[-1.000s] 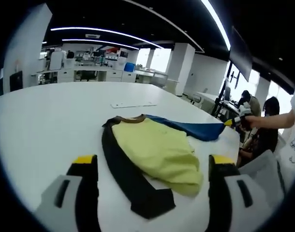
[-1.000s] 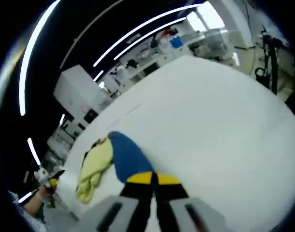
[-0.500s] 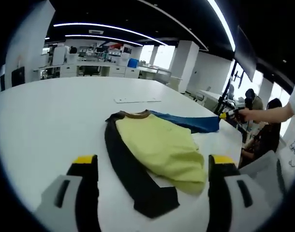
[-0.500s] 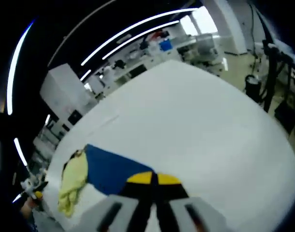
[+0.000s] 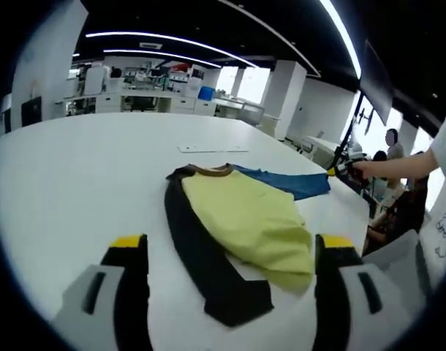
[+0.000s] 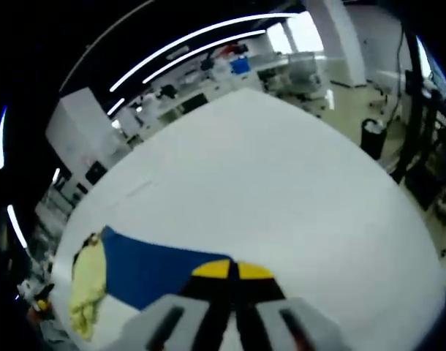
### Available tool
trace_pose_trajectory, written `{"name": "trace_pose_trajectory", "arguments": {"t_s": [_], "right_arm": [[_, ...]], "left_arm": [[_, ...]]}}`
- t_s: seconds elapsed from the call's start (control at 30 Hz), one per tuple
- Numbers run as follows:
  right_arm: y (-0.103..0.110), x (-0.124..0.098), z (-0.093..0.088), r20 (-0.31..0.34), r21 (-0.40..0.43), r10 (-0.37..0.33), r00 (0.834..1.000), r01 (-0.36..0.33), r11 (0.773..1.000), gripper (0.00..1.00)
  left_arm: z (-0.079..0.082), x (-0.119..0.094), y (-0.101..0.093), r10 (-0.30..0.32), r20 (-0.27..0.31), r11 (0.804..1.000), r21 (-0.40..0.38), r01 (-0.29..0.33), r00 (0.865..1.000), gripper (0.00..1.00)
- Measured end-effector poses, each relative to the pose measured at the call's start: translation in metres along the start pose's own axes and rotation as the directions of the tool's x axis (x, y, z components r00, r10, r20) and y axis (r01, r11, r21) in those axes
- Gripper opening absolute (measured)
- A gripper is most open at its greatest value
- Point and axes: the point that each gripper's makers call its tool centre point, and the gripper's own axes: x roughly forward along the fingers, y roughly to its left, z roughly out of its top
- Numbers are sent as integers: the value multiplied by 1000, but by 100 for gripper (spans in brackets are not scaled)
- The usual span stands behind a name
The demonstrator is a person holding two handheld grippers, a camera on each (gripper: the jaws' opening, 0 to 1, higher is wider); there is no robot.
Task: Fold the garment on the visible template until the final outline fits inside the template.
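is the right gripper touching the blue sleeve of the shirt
Touching. In the right gripper view the right gripper has its jaws shut on the edge of the blue sleeve, which runs straight into the yellow tips with no gap.

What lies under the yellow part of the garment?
A black strip and a blue sleeve stick out from under the yellow panel; what lies beneath its middle is covered.
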Motion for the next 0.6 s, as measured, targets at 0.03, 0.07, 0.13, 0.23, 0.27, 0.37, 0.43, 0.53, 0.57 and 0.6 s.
{"name": "trace_pose_trajectory", "arguments": {"t_s": [0.03,0.07,0.13,0.23,0.27,0.37,0.43,0.53,0.57,0.6], "right_arm": [[-3,1,-2,-11,-7,-6,1000,6,1000,0],[-3,2,-2,-13,-11,-8,1000,7,1000,0],[-10,6,-5,-24,-1,-21,999,21,1000,0],[-9,6,-5,-19,-7,-10,1000,10,1000,0],[-9,5,-5,-18,-7,-8,1000,8,1000,0],[-9,2,0,-4,-12,22,1000,-22,1000,0],[-6,-2,0,10,-22,42,999,-42,999,0],[-6,-4,-3,22,-32,51,998,-51,998,17],[-5,-7,-7,19,-35,52,998,-52,998,23],[-5,-8,-10,15,-50,53,998,-52,997,28]], "left_arm": [[0,0,0,2,0,1000,-2,-2,1000,92],[-1,0,0,4,-1,1000,-3,-4,1000,92],[-2,-1,1,8,-1,1000,-4,-8,1000,92],[-3,-1,0,10,2,1000,-13,-10,1000,92],[-3,-1,0,11,2,1000,-13,-11,1000,92],[-5,-1,3,9,0,1000,-15,-9,1000,92],[-5,-1,2,7,3,1000,-19,-7,1000,92],[-5,0,0,5,6,1000,-20,-5,1000,92],[-5,0,0,4,7,1000,-23,-4,1000,92],[-5,0,-1,3,8,1000,-25,-3,1000,92]]}}
